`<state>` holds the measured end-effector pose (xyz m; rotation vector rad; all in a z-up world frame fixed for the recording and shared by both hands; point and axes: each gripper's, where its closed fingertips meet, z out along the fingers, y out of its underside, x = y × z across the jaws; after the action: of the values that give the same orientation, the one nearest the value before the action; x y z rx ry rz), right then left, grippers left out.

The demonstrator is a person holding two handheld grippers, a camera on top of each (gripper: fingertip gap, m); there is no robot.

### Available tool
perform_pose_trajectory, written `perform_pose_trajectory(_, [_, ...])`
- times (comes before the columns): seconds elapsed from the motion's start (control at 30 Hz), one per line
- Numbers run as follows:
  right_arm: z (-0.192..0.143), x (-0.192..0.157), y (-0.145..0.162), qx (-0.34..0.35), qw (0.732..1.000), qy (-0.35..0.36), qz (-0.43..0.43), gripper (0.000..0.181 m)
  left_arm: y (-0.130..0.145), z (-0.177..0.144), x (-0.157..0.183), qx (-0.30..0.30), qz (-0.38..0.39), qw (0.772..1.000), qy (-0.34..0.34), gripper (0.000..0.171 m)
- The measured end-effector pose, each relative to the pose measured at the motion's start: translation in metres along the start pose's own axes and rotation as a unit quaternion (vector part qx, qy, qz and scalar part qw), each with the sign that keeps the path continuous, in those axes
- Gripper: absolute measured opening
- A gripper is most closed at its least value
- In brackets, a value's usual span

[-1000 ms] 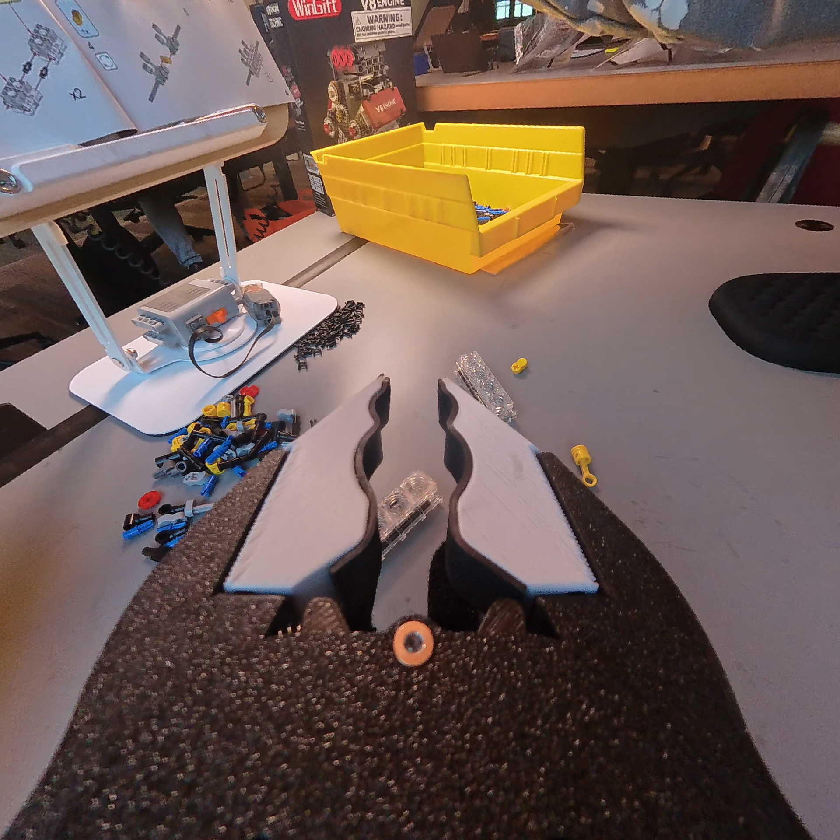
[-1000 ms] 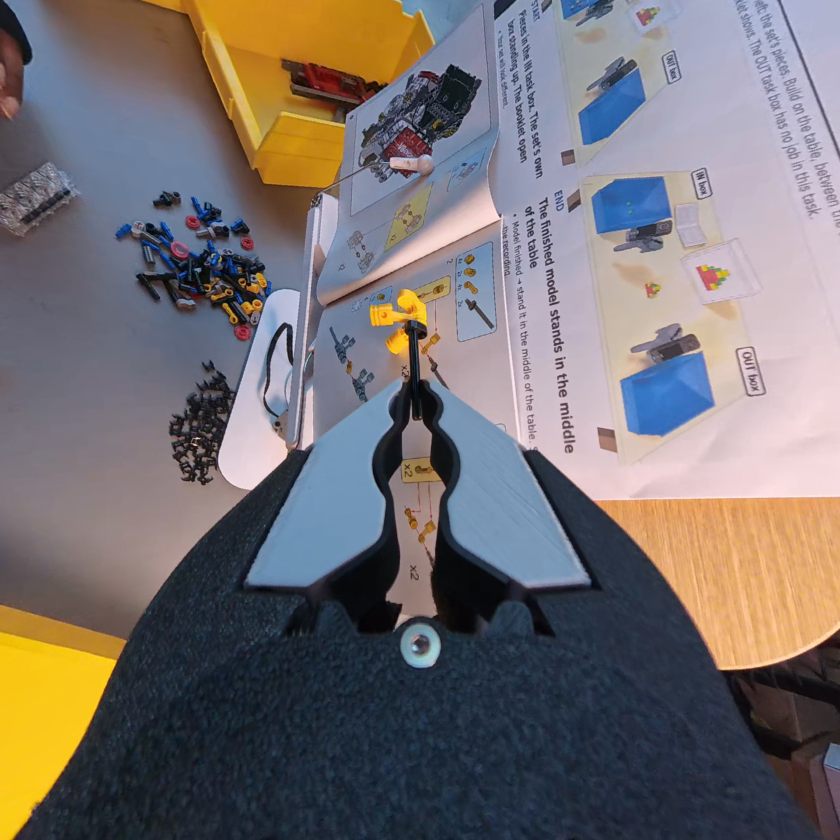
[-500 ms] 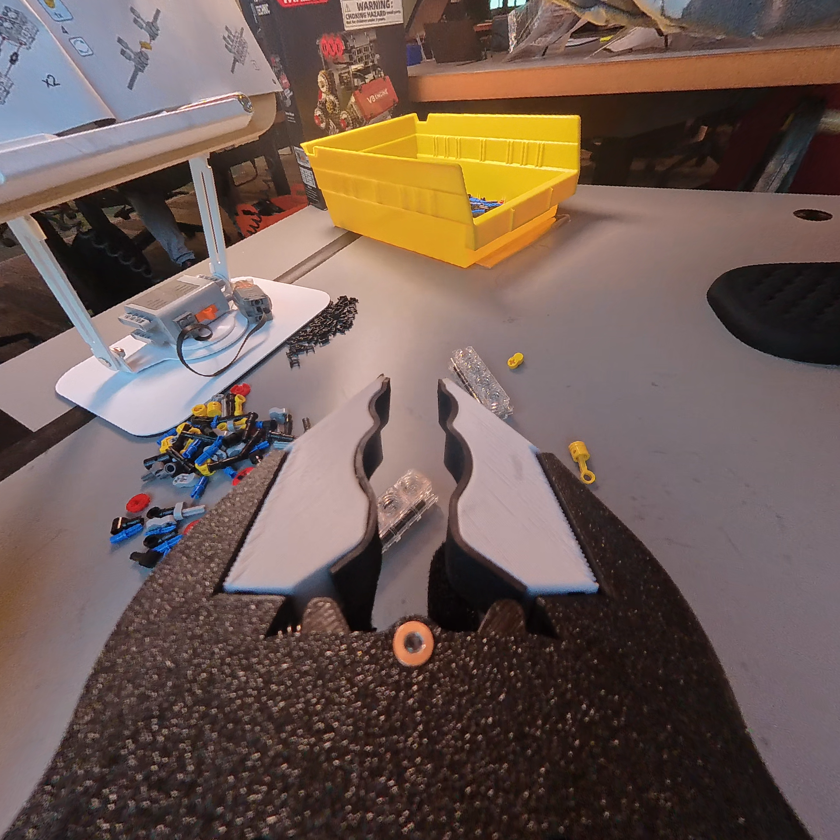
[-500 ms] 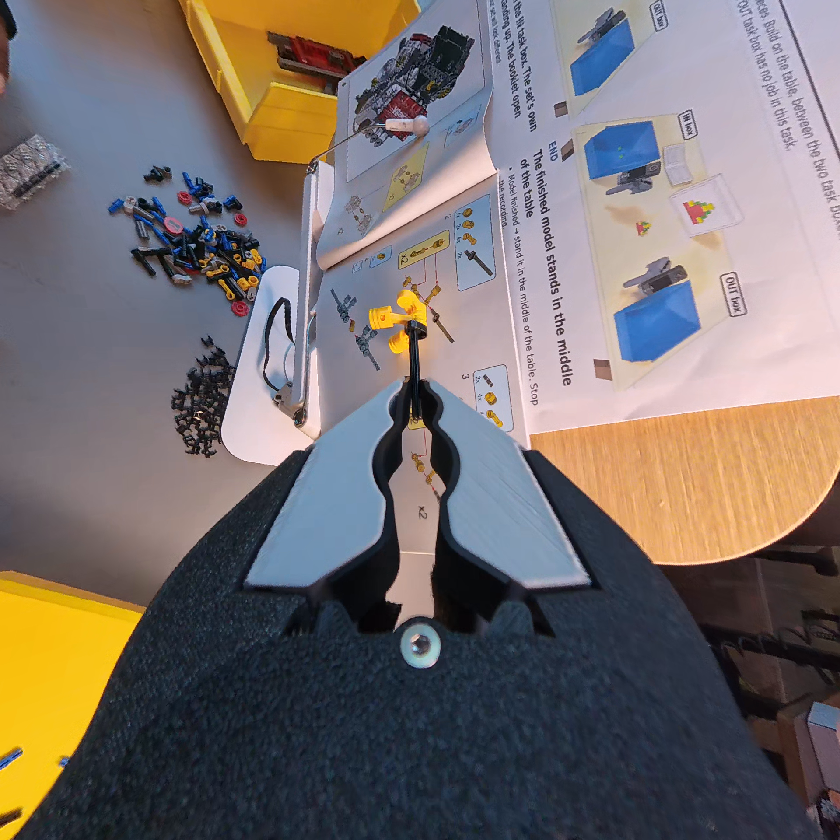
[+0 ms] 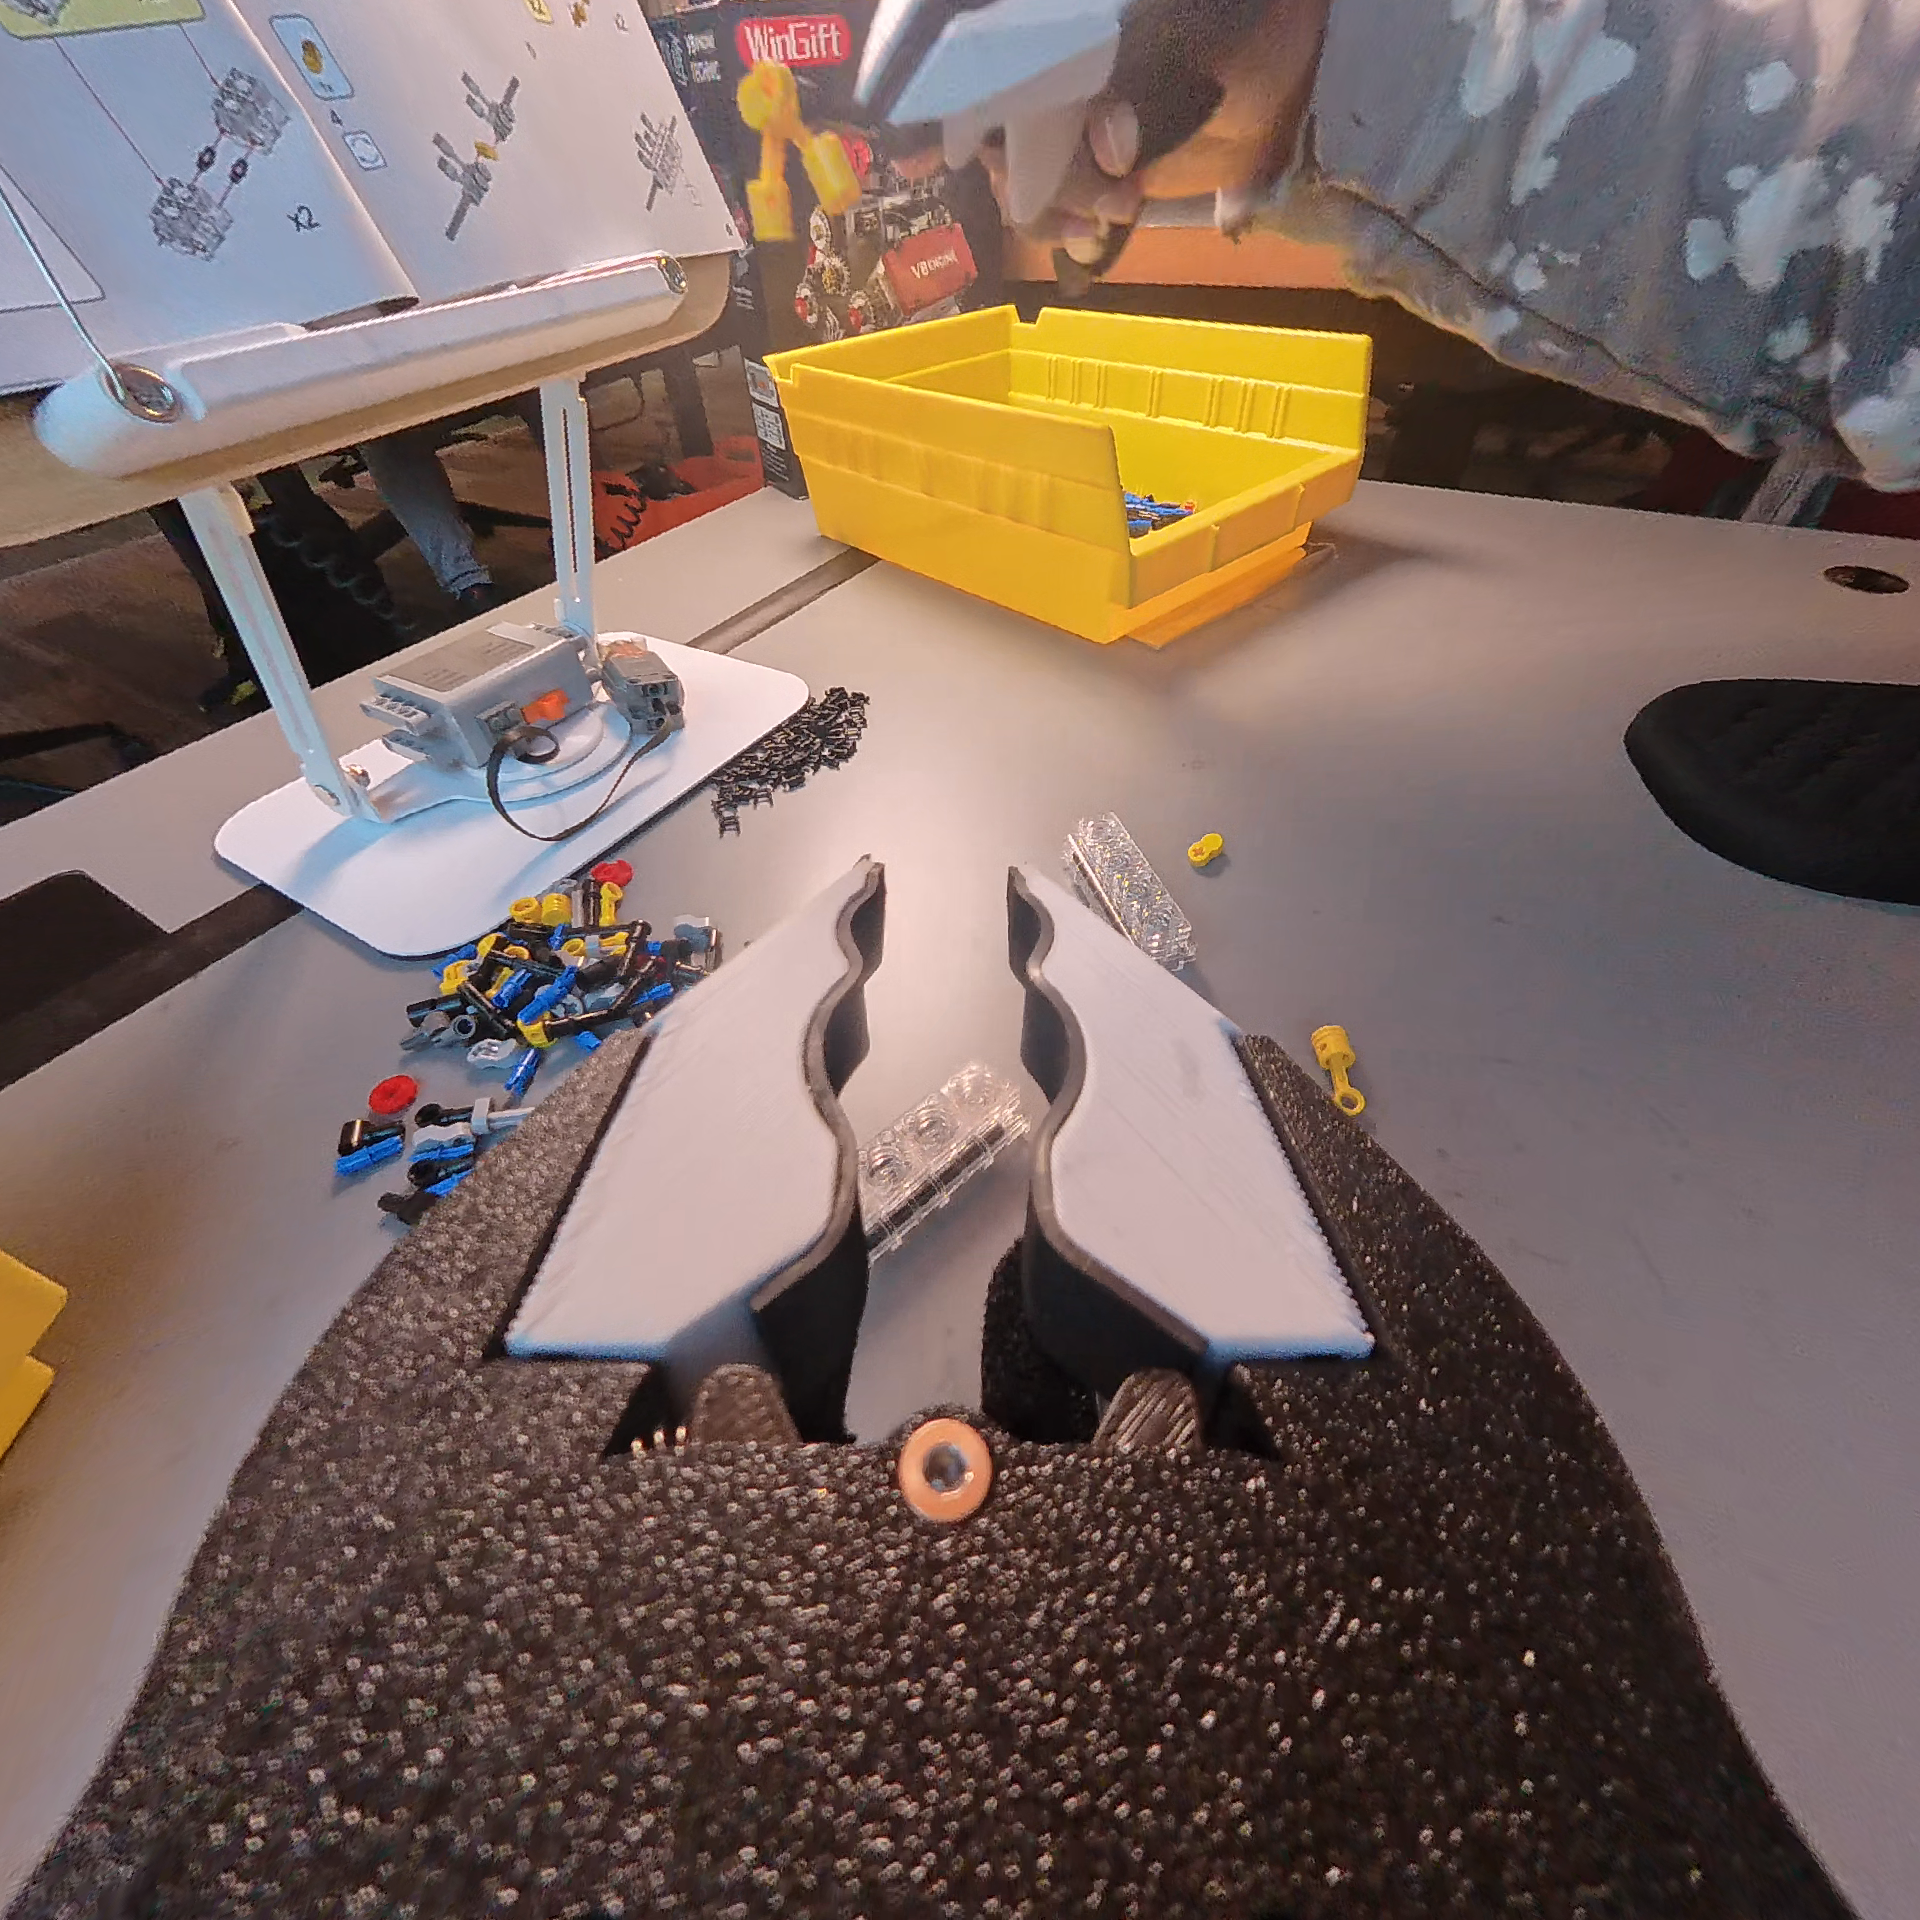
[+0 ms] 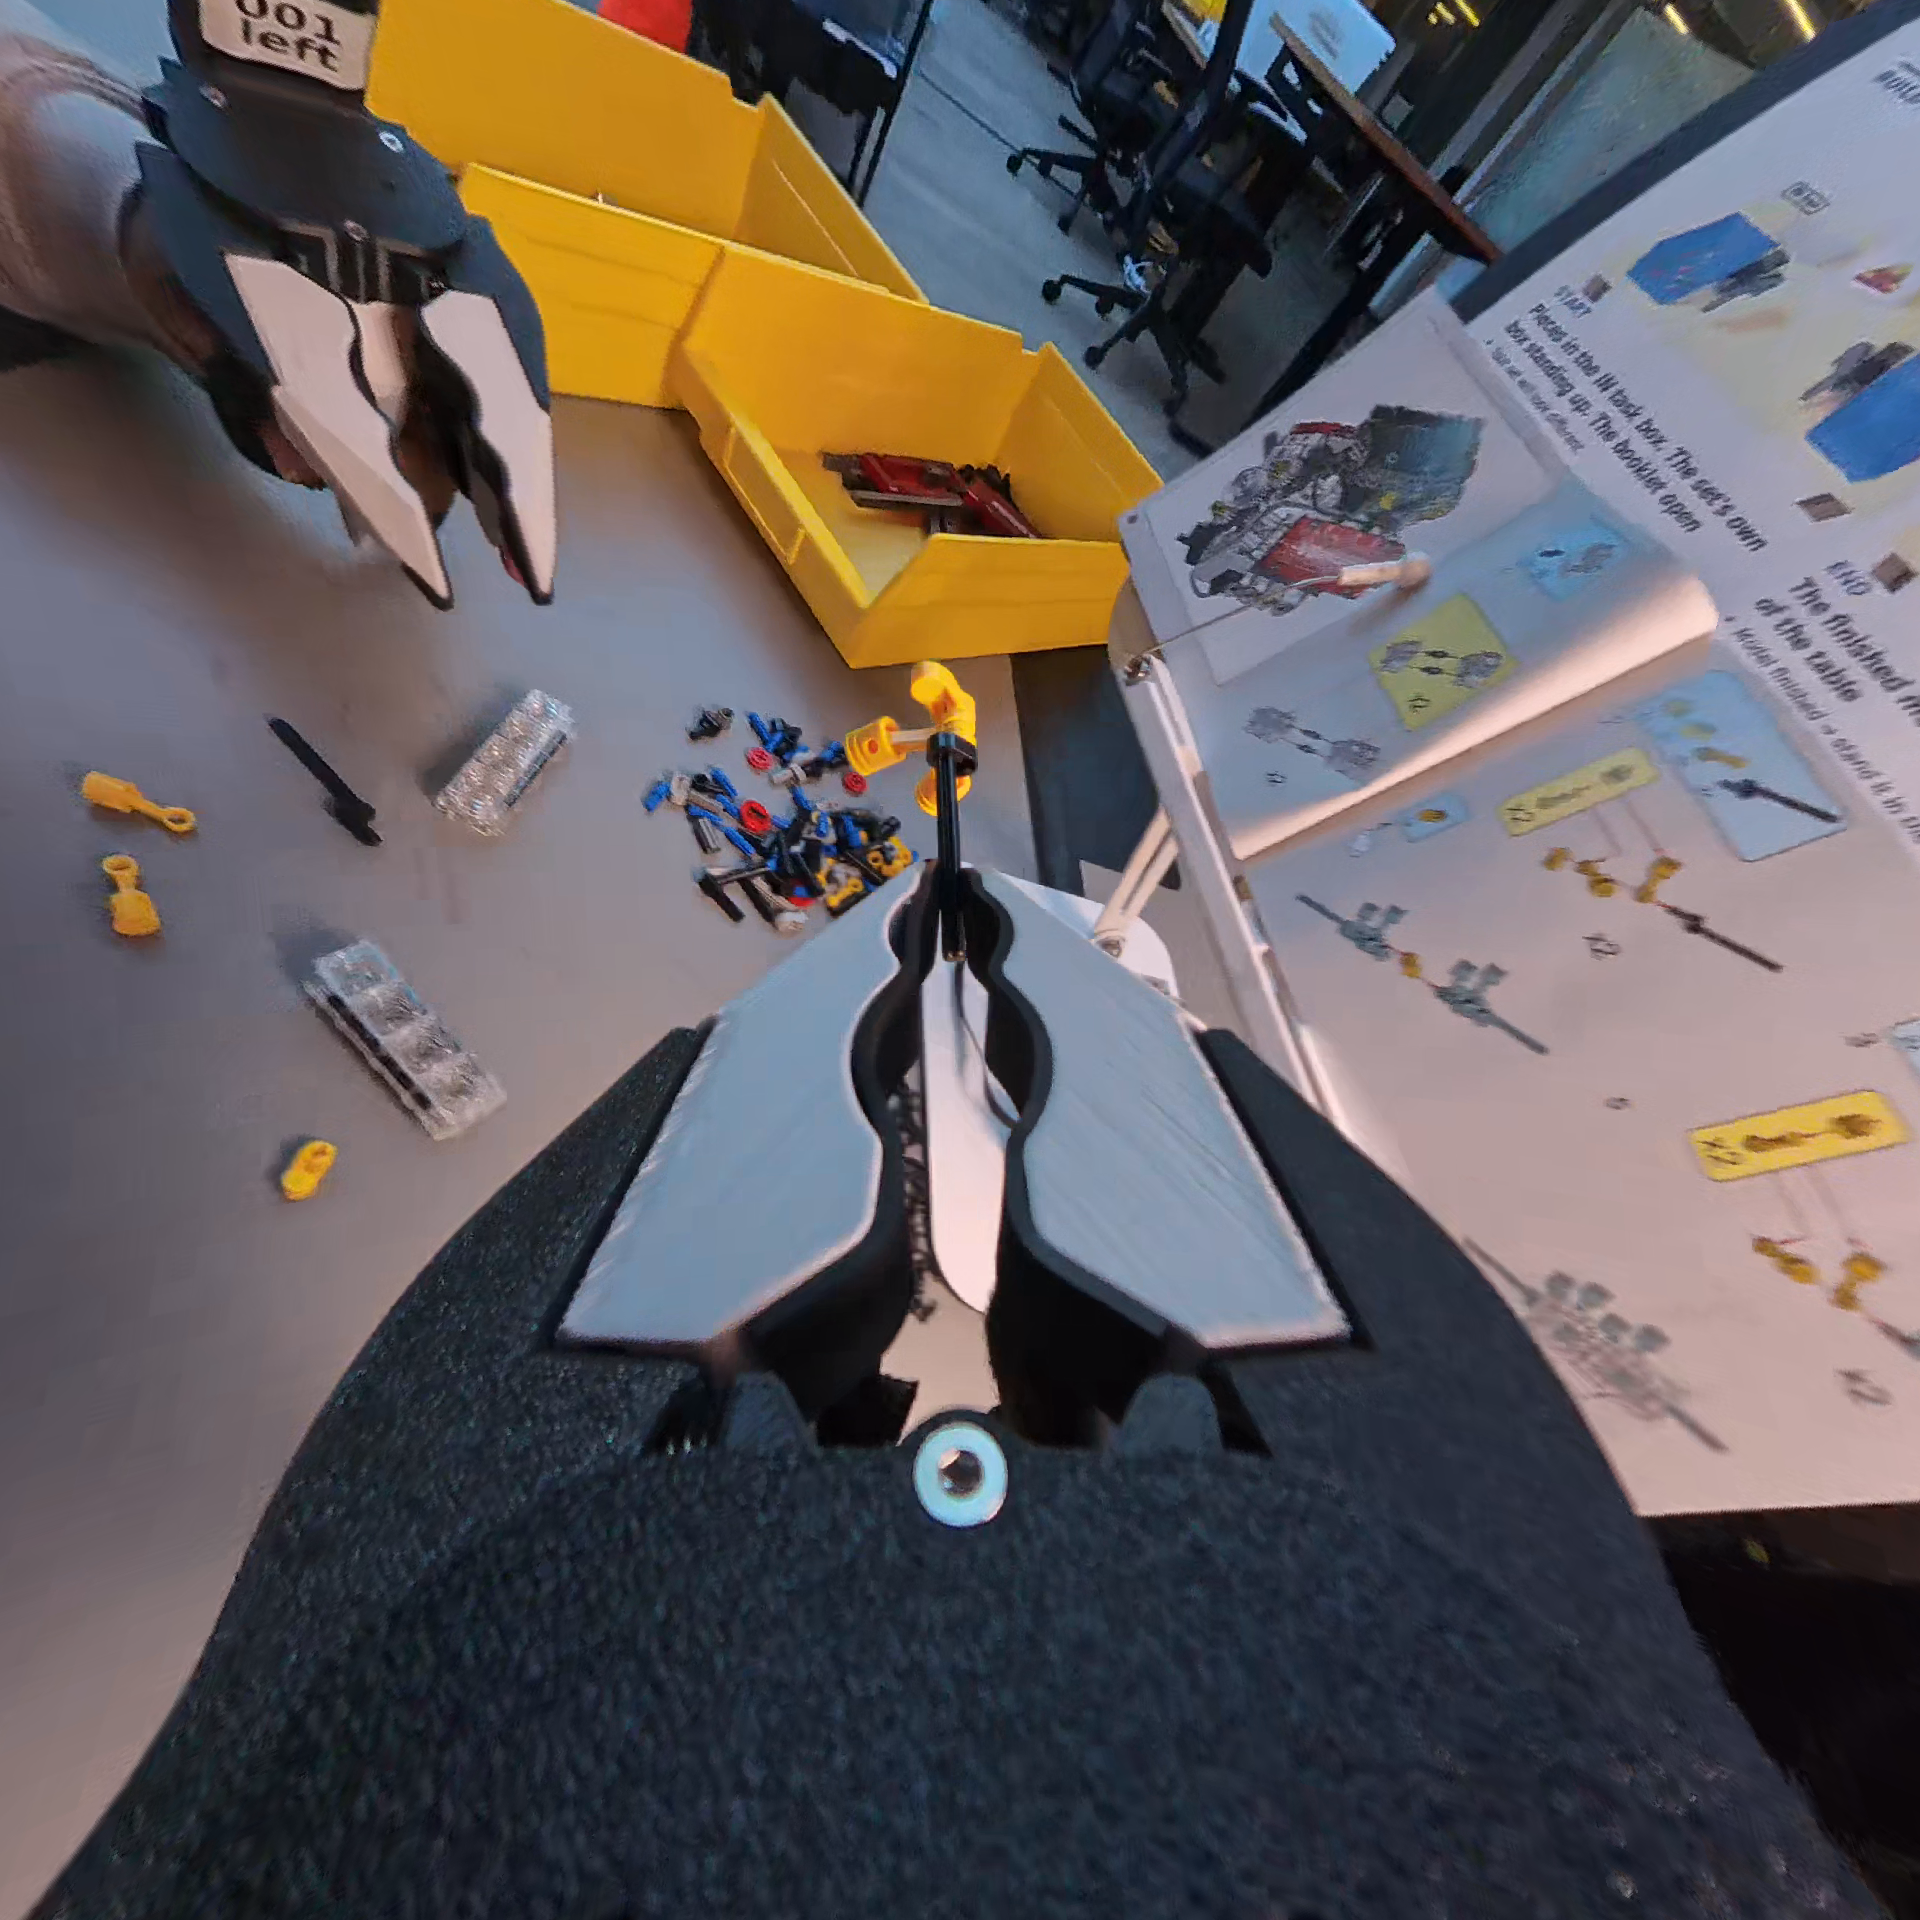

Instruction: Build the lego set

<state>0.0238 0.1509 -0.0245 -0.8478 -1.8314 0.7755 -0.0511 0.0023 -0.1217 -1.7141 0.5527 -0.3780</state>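
Observation:
My right gripper (image 6: 948, 883) is shut on a thin black axle (image 6: 948, 821) that carries yellow piston pieces (image 6: 925, 727) at its far end. It hangs in the air above a pile of small blue, black, red and yellow parts (image 6: 790, 831). It also shows blurred at the top of the left wrist view (image 5: 997, 62) with the yellow pieces (image 5: 790, 145). My left gripper (image 5: 943, 883) is open and empty, low over the grey table. A clear studded brick (image 5: 940, 1138) lies on the table between its fingers. It also shows at the upper left of the right wrist view (image 6: 490, 597).
A second clear brick (image 5: 1127, 904), a yellow connector (image 5: 1205, 849), a yellow piston (image 5: 1335, 1065), a black axle (image 6: 322, 779) and black pins (image 5: 795, 748) lie loose. A booklet (image 6: 1507, 727) rests on a white stand (image 5: 520, 810). Yellow bins (image 5: 966, 488) (image 6: 987, 613) stand behind. A black pad (image 5: 1787, 779) lies at the right. The tips of one gripper are about 20 cm away from the tips of the other. My left gripper's tips are some 15 cm from the yellow connector (image 5: 1205, 849). The right camera catches it too, in the right wrist view (image 6: 299, 1170).
My right gripper has swung away from the booklet and now points at the table, the axle still in it. It has come into the left wrist view. My left gripper has barely moved.

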Motion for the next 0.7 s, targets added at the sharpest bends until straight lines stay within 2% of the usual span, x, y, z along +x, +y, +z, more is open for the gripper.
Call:
perform_pose_trajectory(0.13, [0.010, -0.053, -0.002, 0.016, 0.999, 0.007, 0.034, 0.004, -0.005, -0.005, 0.005, 0.008, 0.005, 1.000, 0.003, 0.024])
perform_pose_trajectory(0.27, [0.025, -0.085, 0.011, 0.005, 0.998, 0.023, 0.058, 0.004, 0.000, -0.003, 0.008, -0.001, 0.016, 1.000, 0.008, 0.024])
perform_pose_trajectory(0.47, [0.044, -0.104, 0.022, 0.009, 0.998, 0.016, 0.061, 0.004, 0.006, -0.001, 0.008, -0.008, 0.016, 1.000, 0.011, 0.023])
perform_pose_trajectory(0.7, [0.064, -0.112, 0.010, 0.035, 0.998, -0.026, 0.054, 0.004, 0.003, 0.000, 0.011, 0.003, 0.009, 1.000, 0.016, 0.023])
